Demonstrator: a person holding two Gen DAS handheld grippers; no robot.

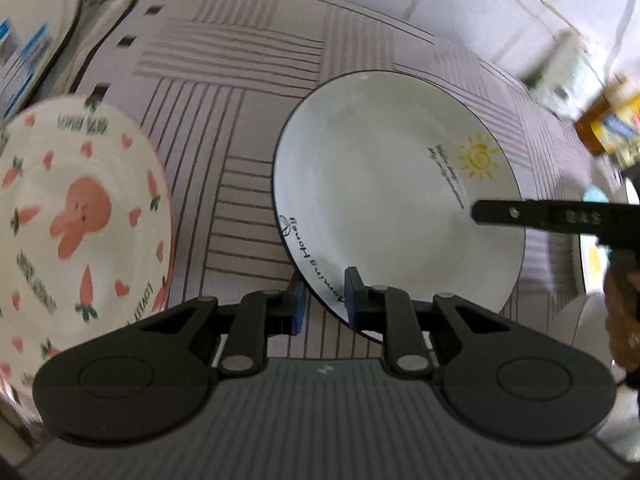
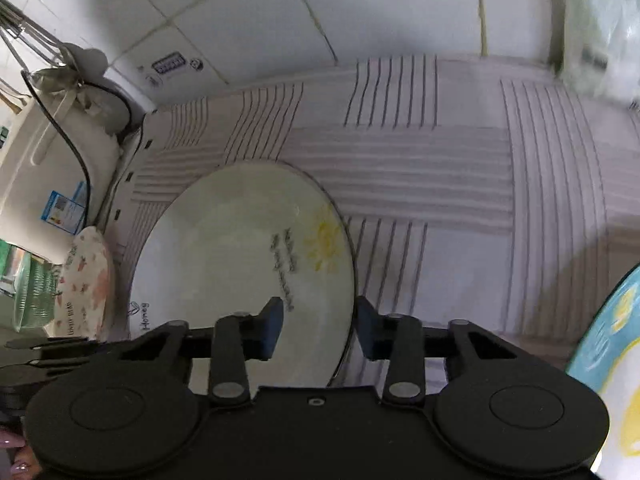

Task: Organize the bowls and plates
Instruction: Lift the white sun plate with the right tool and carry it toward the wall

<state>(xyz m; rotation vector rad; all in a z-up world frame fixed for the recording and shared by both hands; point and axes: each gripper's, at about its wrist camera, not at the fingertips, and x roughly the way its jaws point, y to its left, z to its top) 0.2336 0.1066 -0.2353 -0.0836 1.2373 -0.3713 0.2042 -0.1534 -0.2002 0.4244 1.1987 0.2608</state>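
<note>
1. Striped cloth (image 1: 248, 128) covers the table, and white wall tiles (image 2: 248, 20) rise behind it.
2. On the cloth is a white plate (image 1: 384, 184) with a dark rim and a yellow sun drawing. It looks tipped, its near edge raised off the cloth.
3. Left gripper (image 1: 323, 300) is nearly closed on the plate's near rim, one blue pad on each side of the edge.
4. Right gripper (image 2: 320, 326) straddles the opposite rim of the same plate. Its jaws stand part-way open, with a gap at both pads, so they do not pinch it.
5. Beside the sun plate, further left, a second plate (image 1: 76, 232) with pink carrots and a rabbit sits apart from it.
6. At the right edge of the right wrist view, a blue-and-yellow dish (image 2: 612, 356) shows in part.
7. A white appliance (image 2: 44, 168) with a black cable stands at the table's far left.
</note>
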